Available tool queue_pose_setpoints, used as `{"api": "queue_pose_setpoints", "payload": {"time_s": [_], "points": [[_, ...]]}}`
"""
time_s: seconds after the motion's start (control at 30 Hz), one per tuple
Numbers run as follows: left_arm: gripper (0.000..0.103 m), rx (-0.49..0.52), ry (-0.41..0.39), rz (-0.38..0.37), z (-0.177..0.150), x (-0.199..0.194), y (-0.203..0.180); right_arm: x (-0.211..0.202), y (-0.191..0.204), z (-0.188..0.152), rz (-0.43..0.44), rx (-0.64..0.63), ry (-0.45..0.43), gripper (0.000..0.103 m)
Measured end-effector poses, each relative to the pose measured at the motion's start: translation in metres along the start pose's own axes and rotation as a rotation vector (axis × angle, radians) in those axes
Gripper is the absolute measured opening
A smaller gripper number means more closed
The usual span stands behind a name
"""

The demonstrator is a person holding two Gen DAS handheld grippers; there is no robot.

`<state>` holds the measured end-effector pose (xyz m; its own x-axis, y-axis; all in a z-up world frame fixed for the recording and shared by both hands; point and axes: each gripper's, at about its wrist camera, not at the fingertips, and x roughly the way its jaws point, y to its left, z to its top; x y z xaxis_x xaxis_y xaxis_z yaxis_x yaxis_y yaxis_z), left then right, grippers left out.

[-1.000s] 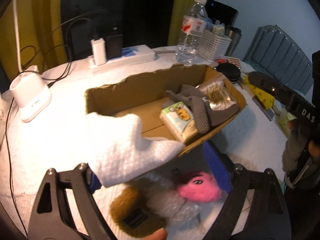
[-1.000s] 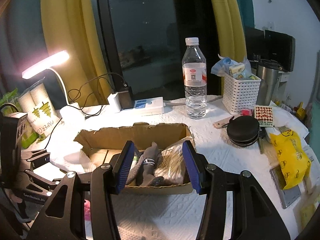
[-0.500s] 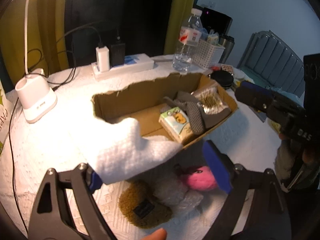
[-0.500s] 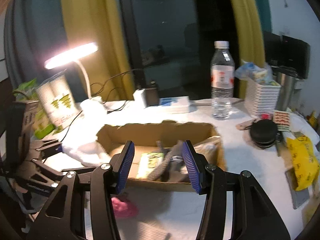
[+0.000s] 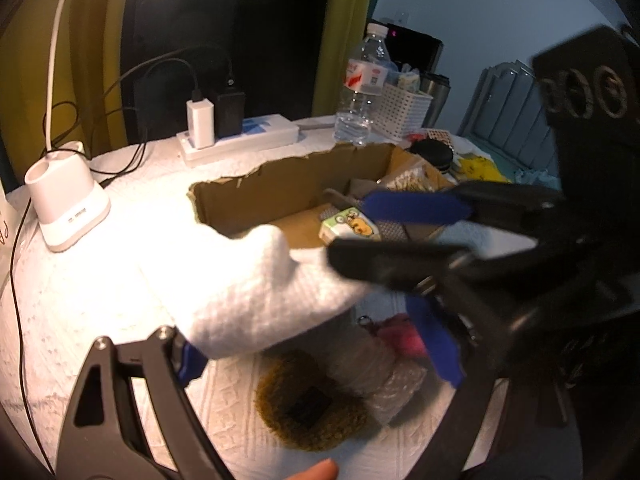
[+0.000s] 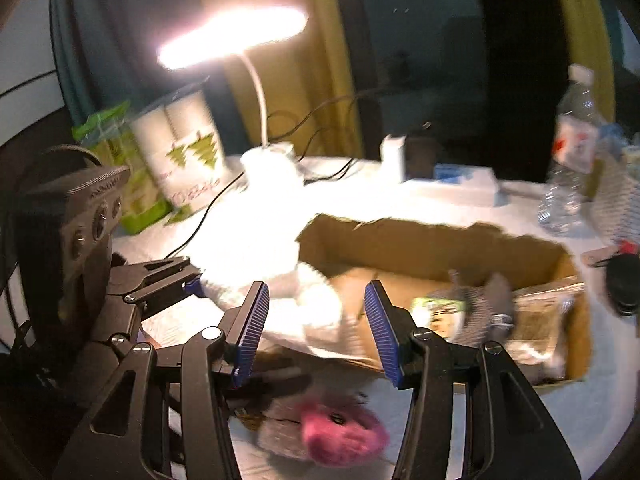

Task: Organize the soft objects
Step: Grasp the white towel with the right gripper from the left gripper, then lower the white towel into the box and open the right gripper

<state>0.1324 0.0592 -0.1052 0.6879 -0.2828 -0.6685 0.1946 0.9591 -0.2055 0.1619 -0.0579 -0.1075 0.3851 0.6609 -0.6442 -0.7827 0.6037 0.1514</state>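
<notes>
The right gripper (image 6: 316, 328) has swung in, open, over the white cloth (image 5: 256, 288); the left gripper (image 5: 312, 344) looks open, so the cloth could slip off the box (image 5: 288, 192).

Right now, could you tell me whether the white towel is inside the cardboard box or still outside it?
Partly in. The white towel drapes over the cardboard box near corner, one end held at the left gripper, the other reaching inside.
</notes>
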Motion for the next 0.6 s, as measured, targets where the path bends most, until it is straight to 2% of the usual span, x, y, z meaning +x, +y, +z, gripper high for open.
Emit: {"api": "queue_pose_setpoints", "payload": {"time_s": [0.4, 0.43, 0.47, 0.53, 0.6], "points": [[0.088, 0.03, -0.003, 0.019, -0.004, 0.0, -0.001, 0.042, 0.003, 0.001, 0.107, 0.049, 0.154, 0.052], [0.088, 0.027, -0.004, 0.021, -0.004, 0.0, -0.001, 0.043, 0.003, 0.001, 0.104, 0.044, 0.157, 0.04], [0.088, 0.025, -0.004, 0.023, -0.004, -0.001, 0.0, 0.043, 0.005, 0.001, 0.107, 0.038, 0.159, 0.022], [0.088, 0.027, -0.001, 0.03, -0.005, -0.001, -0.001, 0.041, 0.006, 0.0, 0.112, 0.029, 0.157, 0.01], [0.088, 0.029, 0.001, 0.037, -0.005, -0.001, -0.002, 0.04, 0.008, 0.0, 0.101, 0.01, 0.152, 0.006]]}}
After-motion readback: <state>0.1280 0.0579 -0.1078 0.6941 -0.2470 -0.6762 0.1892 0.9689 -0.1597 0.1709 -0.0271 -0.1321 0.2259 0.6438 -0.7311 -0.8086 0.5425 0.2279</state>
